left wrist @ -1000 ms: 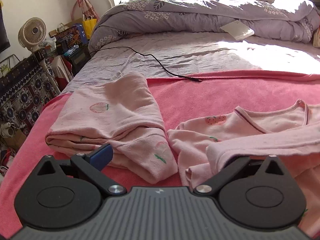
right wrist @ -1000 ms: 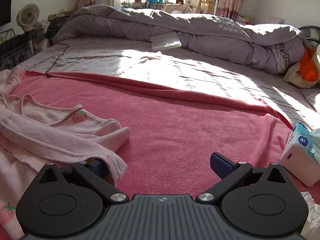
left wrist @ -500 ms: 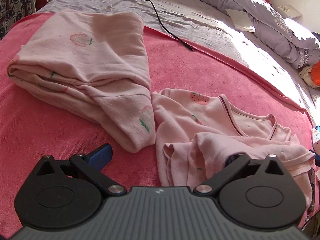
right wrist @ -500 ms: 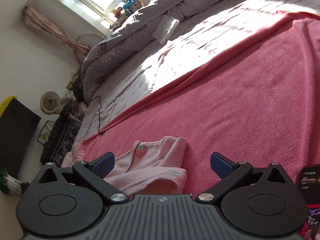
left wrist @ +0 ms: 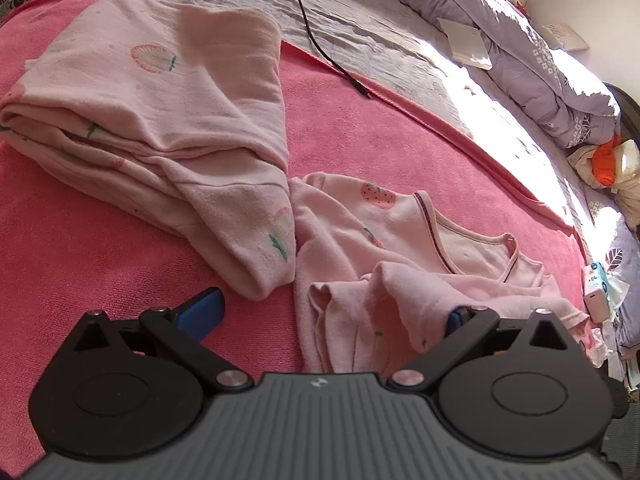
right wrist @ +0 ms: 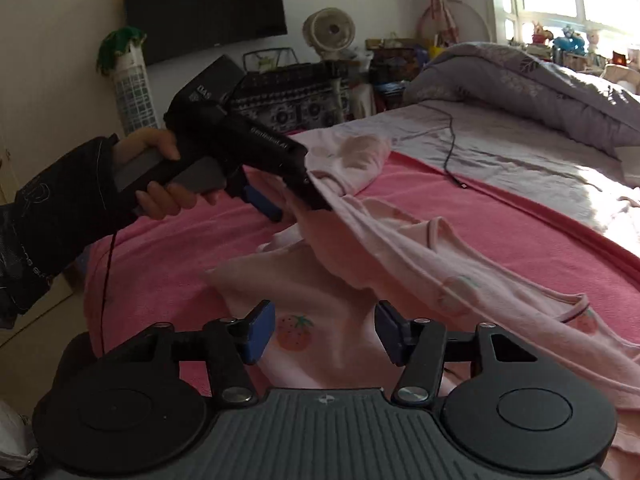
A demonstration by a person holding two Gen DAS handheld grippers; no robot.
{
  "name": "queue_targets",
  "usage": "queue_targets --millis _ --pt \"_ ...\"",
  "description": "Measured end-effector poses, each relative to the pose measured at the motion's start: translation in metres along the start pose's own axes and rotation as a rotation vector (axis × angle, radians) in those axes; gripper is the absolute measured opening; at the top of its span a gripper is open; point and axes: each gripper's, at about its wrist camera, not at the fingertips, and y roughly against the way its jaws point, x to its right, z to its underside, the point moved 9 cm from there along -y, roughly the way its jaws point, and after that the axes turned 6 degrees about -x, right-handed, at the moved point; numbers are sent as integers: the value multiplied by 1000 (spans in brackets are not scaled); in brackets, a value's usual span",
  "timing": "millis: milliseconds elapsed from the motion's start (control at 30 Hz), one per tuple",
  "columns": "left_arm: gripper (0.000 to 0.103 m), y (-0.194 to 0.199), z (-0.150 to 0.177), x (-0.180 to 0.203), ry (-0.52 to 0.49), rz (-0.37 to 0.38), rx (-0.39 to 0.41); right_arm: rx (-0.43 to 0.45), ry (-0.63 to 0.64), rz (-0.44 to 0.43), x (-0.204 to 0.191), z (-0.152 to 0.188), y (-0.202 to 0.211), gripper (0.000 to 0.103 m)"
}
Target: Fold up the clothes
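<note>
my left gripper [left wrist: 332, 312] was spread, pink top [left wrist: 404, 248] draped on one finger | right gripper [right wrist: 324, 334] spread over it | folded pants [left wrist: 160, 120] beside

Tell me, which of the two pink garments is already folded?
The pink trousers, lying in neat layers on the left; the strawberry top beside them lies crumpled.

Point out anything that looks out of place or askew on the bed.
The pink top lies crumpled and skewed on the red blanket, one part draped over the left gripper's right finger. A black cable trails across the grey sheet onto the blanket. The folded pink garment beside it looks tidy.
</note>
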Motion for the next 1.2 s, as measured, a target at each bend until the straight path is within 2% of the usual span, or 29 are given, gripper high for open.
queue_targets --millis 33,100,200,300,367,400,467,533,600,633,667,733,833,933,1000,1067,1133,1200 --pt "102 1 1 0 11 32 -7 -31 -2 19 -2 -7 -21 48" --pt "102 1 3 0 49 130 -38 -74 -27 63 3 -24 -55 46" --pt "102 3 7 -3 84 217 -62 -23 -146 84 24 -50 -66 46" --pt "102 13 10 -9 89 242 -23 21 -240 83 49 -73 -62 48" --pt "102 24 13 -13 59 197 59 38 -250 121 65 -80 -61 51" --pt "102 30 16 -14 34 160 107 52 -252 178 73 -82 -61 52" --pt "102 34 36 -6 -55 81 154 89 -290 313 98 -82 -57 61" --pt "102 38 55 2 -145 2 202 106 -362 329 114 -75 -44 61" --pt "102 43 73 10 -234 -77 248 163 -407 244 116 -59 -11 68" --pt "102 45 83 15 -279 -114 270 196 -417 217 115 -49 9 75" --pt "102 45 93 23 -326 -126 280 229 -417 224 113 -34 36 79" --pt "102 43 109 34 -390 -135 295 265 -396 282 108 4 85 79" --pt "102 32 118 38 -405 -156 290 275 -387 413 103 66 143 80" --pt "102 14 115 29 -331 -198 266 202 -440 513 101 126 169 80" --pt "102 10 115 32 -321 -201 288 173 -493 516 103 152 168 79" --pt "102 7 117 39 -330 -192 303 182 -539 472 103 167 161 75" --pt "100 4 120 44 -329 -175 311 209 -555 404 101 168 152 69" --pt "85 3 122 46 -323 -204 333 206 -568 355 100 167 140 48"
